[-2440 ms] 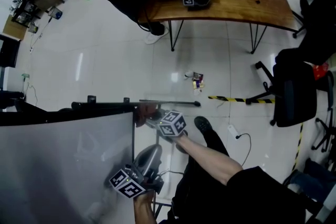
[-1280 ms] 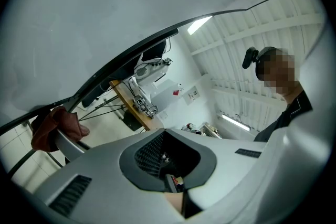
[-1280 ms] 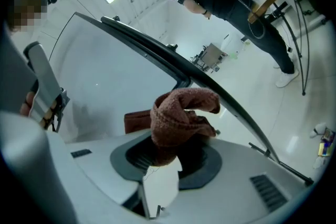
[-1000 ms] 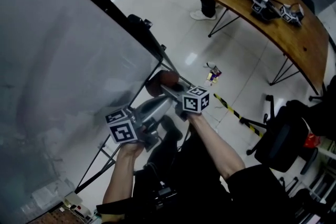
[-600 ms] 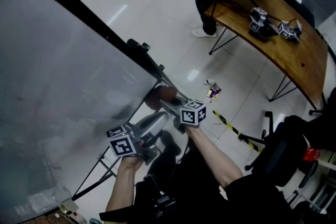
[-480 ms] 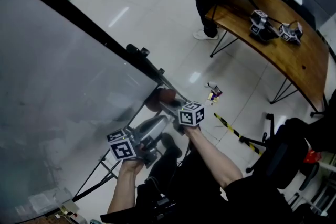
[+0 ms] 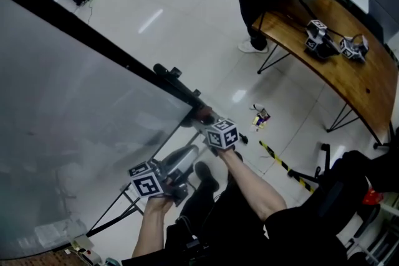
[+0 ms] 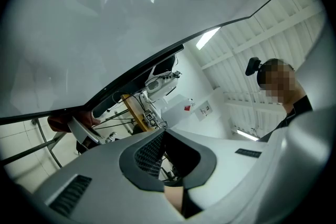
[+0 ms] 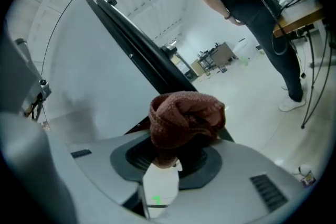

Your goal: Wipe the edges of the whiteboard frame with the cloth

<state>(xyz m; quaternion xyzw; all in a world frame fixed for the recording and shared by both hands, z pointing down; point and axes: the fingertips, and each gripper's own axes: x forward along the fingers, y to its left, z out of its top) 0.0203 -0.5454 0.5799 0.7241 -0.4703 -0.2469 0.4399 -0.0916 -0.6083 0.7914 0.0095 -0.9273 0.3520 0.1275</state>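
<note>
The whiteboard (image 7: pixel 75 146) fills the left of the head view, tilted, with its black frame (image 7: pixel 124 62) running diagonally down to a corner near centre. A wooden table (image 7: pixel 358 87) stands at upper right, well apart.

The right gripper (image 7: pixel 206 118) is clamped on the reddish-brown cloth (image 9: pixel 186 115). The cloth bulges above the jaws and lies against the frame at that corner.

The left gripper (image 7: pixel 187 154) sits just below and to the left of the right one. Its jaws are drawn close together with nothing between them.

Compared with the head view half a second earlier, the cloth remains at the same frame corner. Both grippers keep their relative positions.
</note>
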